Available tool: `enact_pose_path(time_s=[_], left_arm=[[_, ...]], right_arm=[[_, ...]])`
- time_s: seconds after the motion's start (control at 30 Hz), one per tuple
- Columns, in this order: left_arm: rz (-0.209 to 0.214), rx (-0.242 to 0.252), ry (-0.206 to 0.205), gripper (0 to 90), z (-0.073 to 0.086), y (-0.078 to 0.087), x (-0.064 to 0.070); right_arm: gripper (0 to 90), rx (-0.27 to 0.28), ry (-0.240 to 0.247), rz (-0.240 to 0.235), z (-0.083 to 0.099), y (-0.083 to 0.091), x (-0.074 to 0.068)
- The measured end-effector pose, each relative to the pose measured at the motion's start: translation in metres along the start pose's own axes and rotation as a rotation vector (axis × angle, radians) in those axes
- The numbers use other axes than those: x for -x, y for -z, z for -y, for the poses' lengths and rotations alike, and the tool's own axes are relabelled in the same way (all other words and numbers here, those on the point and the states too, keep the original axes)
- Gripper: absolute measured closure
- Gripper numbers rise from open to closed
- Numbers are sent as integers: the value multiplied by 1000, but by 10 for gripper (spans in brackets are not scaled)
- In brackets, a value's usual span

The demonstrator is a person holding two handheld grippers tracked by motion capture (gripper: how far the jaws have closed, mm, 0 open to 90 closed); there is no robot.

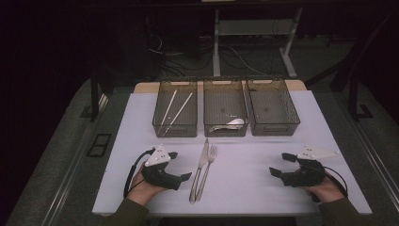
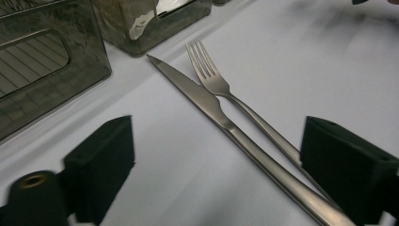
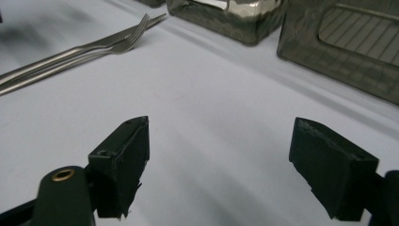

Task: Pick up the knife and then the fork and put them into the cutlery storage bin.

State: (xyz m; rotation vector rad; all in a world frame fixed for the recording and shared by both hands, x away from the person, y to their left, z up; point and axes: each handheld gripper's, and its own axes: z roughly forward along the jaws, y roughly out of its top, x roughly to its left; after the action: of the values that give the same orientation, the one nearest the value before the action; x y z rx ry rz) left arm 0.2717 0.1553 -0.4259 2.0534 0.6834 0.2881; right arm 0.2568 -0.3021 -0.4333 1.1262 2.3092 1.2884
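- The left tool (image 1: pixel 179 165) rests on the table (image 1: pixel 263 188) in the person's left hand (image 1: pixel 141 188), its jaws spread wide with nothing between them.
- The knife (image 1: pixel 200 167) and fork (image 1: pixel 208 165) lie side by side just beyond the left tool's jaws, on its inner side, handles touching near the person's end.
- In the left gripper view the knife (image 2: pixel 221 117) runs ahead from near the right-hand jaw, and the fork (image 2: pixel 221 87) lies against its far side.
- The right tool (image 1: pixel 281 165) sits low over the table in the right hand (image 1: pixel 324 190), jaws also wide apart and empty.
- From the right tool, the cutlery lies well off ahead of its jaws; in the right gripper view the fork (image 3: pixel 120 44) sits far forward to the left.
- Three dark bins stand beyond both tools: the left bin (image 1: pixel 175 127) holds two white sticks (image 1: pixel 175 110), the middle bin (image 1: pixel 225 129) a white spoon (image 1: pixel 234 123), and the right bin (image 1: pixel 275 127) stands nearest the right tool.
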Motion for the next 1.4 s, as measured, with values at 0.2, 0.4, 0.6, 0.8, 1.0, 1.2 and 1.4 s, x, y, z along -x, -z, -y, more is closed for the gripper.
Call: enact_pose_path(time_s=[0.2,0.4,0.6,0.8,1.0,1.2,1.4], left_arm=[[9,-15,3,302,-2,-6,5],[43,-70,9,450,-6,-19,15],[41,-122,3,536,-7,-32,21],[9,-163,23,586,-7,-40,24],[3,-195,17,616,-6,-46,25],[-11,-214,-3,640,-5,-50,29],[-28,-236,-26,667,-7,-50,31]], right_arm=[[207,-12,5,3,6,7,-2],[207,-17,15,3,6,5,-4],[207,-16,11,4,6,5,-4],[208,-17,21,3,5,4,-5],[208,-14,18,6,5,5,-5],[208,-18,22,6,5,4,-6],[208,-18,20,8,5,4,-5]])
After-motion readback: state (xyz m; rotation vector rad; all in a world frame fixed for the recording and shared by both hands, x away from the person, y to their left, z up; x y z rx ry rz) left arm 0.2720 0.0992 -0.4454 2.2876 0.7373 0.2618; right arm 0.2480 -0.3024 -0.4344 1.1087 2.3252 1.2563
